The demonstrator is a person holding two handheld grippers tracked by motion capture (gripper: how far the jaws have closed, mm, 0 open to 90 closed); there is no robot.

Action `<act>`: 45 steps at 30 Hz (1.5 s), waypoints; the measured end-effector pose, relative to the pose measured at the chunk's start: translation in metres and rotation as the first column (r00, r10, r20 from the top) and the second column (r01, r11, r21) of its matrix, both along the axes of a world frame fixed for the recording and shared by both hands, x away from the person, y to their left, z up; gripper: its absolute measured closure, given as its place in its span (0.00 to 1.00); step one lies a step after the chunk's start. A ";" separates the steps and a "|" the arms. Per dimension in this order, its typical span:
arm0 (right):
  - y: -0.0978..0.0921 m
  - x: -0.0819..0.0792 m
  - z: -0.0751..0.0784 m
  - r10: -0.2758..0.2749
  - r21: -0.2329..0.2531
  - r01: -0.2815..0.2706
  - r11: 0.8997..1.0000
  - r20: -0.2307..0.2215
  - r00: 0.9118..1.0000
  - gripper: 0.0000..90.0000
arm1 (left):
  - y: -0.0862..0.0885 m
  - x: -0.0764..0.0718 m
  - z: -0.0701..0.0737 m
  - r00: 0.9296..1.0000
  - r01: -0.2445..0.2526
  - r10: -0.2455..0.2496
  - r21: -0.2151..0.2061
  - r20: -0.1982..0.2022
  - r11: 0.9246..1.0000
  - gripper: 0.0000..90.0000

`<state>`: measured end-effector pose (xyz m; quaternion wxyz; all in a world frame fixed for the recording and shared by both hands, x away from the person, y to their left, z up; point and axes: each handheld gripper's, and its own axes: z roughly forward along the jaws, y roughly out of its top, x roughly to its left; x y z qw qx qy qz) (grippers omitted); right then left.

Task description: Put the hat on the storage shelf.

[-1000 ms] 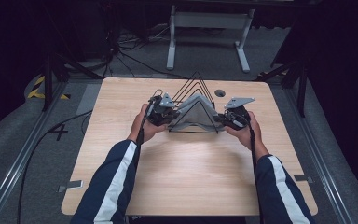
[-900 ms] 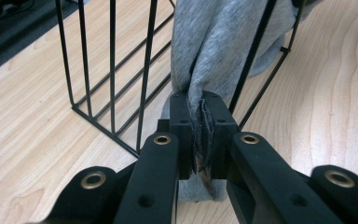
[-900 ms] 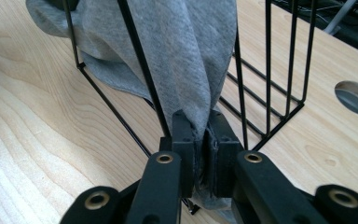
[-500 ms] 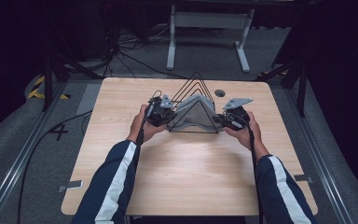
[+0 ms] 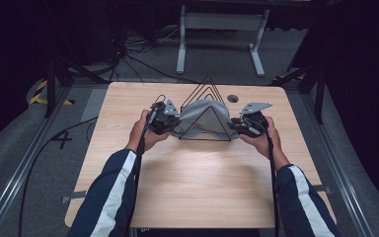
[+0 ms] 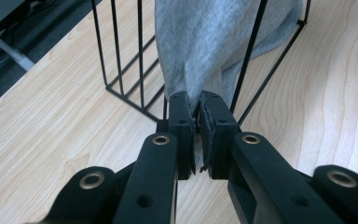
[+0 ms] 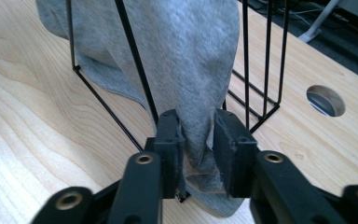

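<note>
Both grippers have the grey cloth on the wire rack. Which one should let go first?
Left, probably. The left gripper pinches only a thin cloth edge; the right gripper bites a thicker fold, a firmer anchor beside the rack.

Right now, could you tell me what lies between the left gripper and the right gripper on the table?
In the high view, a grey cloth draped through a black wire rack spans from left gripper to right gripper; each grips one end.

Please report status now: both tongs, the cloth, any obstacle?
Left tongs shut on grey cloth. Right tongs shut on it too. Cloth hangs inside black wire rack.
</note>
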<state>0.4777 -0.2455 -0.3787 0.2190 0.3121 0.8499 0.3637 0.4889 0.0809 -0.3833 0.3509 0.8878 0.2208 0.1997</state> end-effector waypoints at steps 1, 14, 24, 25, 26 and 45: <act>0.000 -0.001 0.001 -0.002 0.003 0.002 1.000 0.002 1.000 0.77 | 0.002 -0.001 -0.001 1.000 0.001 -0.001 0.000 -0.004 1.000 0.93; -0.006 -0.020 0.010 0.029 -0.054 -0.029 0.998 -0.003 1.000 0.76 | 0.032 -0.028 0.003 1.000 0.023 -0.023 0.032 -0.008 0.999 0.92; -0.017 -0.042 0.013 0.051 -0.085 -0.052 0.995 -0.011 0.999 0.75 | 0.062 -0.061 0.008 0.999 0.042 -0.042 0.069 -0.003 0.997 0.89; -0.017 -0.042 0.013 0.051 -0.085 -0.052 0.995 -0.011 0.999 0.75 | 0.062 -0.061 0.008 0.999 0.042 -0.042 0.069 -0.003 0.997 0.88; -0.019 -0.046 0.012 0.058 -0.091 -0.059 0.994 -0.008 0.998 0.75 | 0.068 -0.068 0.006 0.999 0.044 -0.044 0.076 -0.007 0.996 0.86; -0.056 -0.086 -0.009 0.042 -0.107 -0.046 0.993 -0.032 0.999 0.69 | 0.116 -0.108 -0.026 0.998 0.018 -0.013 0.092 -0.057 0.996 0.59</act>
